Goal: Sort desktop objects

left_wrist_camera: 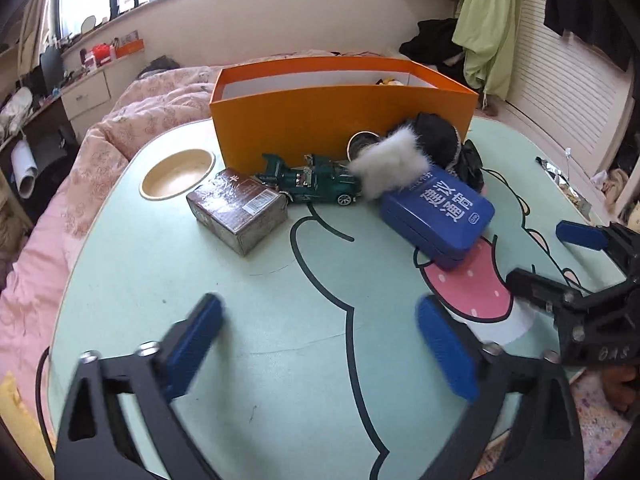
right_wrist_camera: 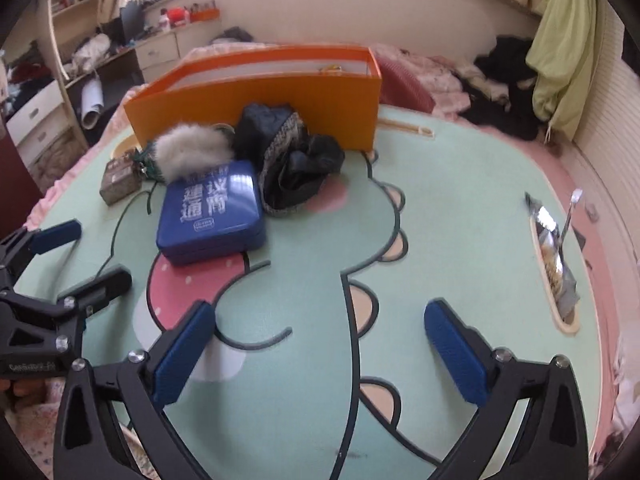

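Two ribbed blue-padded grippers, spread.

Right gripper agape (empty) over table; blue tin ahead.

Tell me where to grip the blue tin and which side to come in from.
Grip the blue tin across its two long side edges, near the end closest to the right gripper. It lies flat on the table, and that near end is bare, while the white fur puff overlaps the far end. Coming low from the near side looks safest.
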Motion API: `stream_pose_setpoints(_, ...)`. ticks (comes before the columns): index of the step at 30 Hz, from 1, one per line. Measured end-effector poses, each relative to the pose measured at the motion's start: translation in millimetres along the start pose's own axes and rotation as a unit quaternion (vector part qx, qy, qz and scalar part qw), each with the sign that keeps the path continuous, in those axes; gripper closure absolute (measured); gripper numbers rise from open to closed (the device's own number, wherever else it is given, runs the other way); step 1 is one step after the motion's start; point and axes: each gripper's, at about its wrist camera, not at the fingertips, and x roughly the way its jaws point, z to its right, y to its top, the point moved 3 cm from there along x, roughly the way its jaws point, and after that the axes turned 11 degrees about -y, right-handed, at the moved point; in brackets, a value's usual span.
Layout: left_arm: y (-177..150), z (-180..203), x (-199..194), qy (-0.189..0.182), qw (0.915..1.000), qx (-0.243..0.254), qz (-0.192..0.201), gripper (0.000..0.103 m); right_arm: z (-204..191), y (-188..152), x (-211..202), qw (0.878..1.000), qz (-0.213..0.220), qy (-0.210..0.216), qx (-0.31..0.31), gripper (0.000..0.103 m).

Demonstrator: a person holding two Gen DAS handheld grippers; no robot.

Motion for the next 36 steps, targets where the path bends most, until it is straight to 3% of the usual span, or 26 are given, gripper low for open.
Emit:
stream_pose_setpoints(20,-1.5,-3.1,-1.0,-0.009,0.9997,0.013,0.021,0.000,-0.5,-3.8,-0.2,1.000,0.004,0.002,0.002,0.000)
stream_pose_setpoints(24,-1.9,-2.9,-1.3,-0.010,0.9996,0.013,0.023,0.000,-4.1,-0.5,-2.8,0.999,0.007,0.039,0.002,0.001)
stream_pose_setpoints(26,-2.4,-3.5,-1.5,-0.011,0.9996,0.012,0.023,0.000,-1.3,9.9,-5.0,0.996,0.008,0.083,0.026,0.006)
stream_pose_setpoints(28,-2.9,-3.5,-1.6,-0.011,0.9996,0.012,0.023,0.000,5.7,27.3,-7.8,0.993,0.022,0.096,0.064,0.007)
stream_pose_setpoints(32,-3.2,-3.7,-1.7,-0.011,0.9996,0.012,0.023,0.000,5.0,72.9,0.5,0.993,0.039,0.081,0.074,0.007)
stream_pose_setpoints(36,-2.9,-3.6,-1.8,-0.012,0.9996,0.013,0.024,0.000,-5.9,104.5,30.6,0.996,0.012,0.068,0.059,0.013)
